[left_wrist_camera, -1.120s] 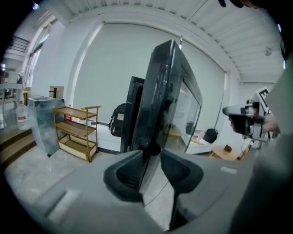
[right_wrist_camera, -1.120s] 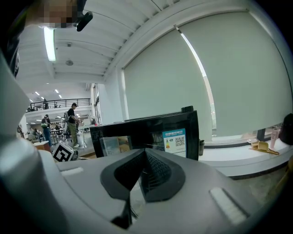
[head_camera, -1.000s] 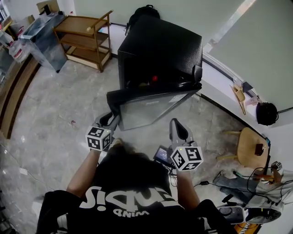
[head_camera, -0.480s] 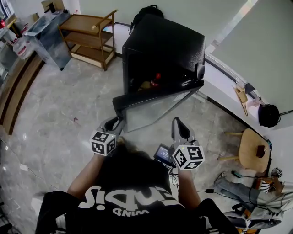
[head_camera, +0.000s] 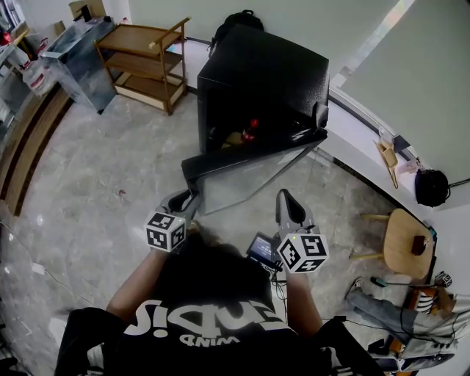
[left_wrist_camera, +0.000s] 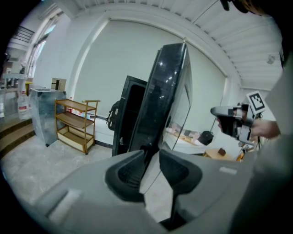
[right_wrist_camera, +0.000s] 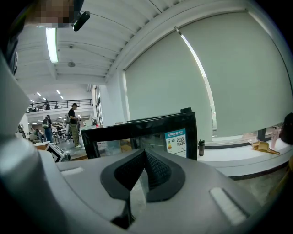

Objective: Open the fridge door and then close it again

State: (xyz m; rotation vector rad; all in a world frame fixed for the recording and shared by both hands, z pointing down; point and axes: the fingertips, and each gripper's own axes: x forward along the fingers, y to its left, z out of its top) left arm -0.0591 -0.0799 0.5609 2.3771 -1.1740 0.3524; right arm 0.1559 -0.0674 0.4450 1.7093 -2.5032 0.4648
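Observation:
The black fridge [head_camera: 264,73] stands ahead of me with its glass door [head_camera: 250,172] swung partly open toward me. My left gripper [head_camera: 189,200] sits at the door's free edge. In the left gripper view the dark door edge [left_wrist_camera: 167,91] runs down between the left gripper's [left_wrist_camera: 151,160] jaws, which have just been closing and now hold that edge. A red-capped bottle [head_camera: 252,128] shows inside the fridge. My right gripper [head_camera: 286,198] hangs in front of the door's right part, apart from it. Its pads meet at the tips in the right gripper view [right_wrist_camera: 145,153], with nothing between them.
A wooden shelf cart [head_camera: 143,62] and a metal cabinet [head_camera: 73,59] stand at the back left. A backpack [head_camera: 239,16] sits behind the fridge. A low white ledge [head_camera: 367,125] runs along the right, with a round stool [head_camera: 407,239] and floor cables [head_camera: 382,294] nearby.
The fridge door stands a little wider open, showing more of the bottle inside. My left gripper has shifted slightly toward me with the door's edge. The right gripper has stayed put.

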